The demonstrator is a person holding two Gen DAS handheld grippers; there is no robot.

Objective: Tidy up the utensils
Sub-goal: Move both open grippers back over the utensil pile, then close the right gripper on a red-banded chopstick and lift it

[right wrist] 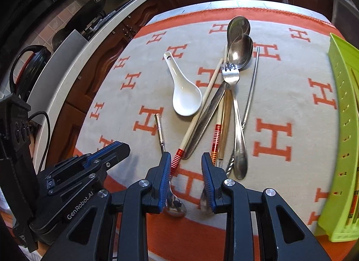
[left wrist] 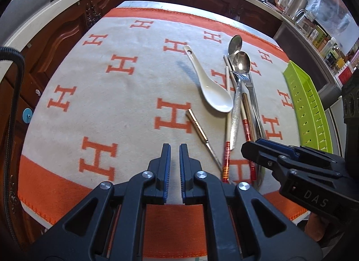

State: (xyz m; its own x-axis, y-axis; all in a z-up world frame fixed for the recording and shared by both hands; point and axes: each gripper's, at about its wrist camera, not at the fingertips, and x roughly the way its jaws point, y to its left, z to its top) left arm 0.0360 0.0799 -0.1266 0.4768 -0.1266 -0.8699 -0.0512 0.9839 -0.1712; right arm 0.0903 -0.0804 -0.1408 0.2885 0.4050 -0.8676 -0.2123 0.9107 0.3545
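Observation:
A pile of utensils lies on an orange-and-cream cloth: a white ceramic spoon, two steel spoons, a fork, a knife, chopsticks with red-banded ends and a small gold-handled tool. My left gripper is nearly shut and empty above the cloth's near edge, left of the pile. My right gripper is open and empty, low over the chopstick ends.
A green slotted utensil tray stands at the right edge of the table. Dark wood cabinets and a counter with kitchenware surround the table. Each gripper shows in the other's view.

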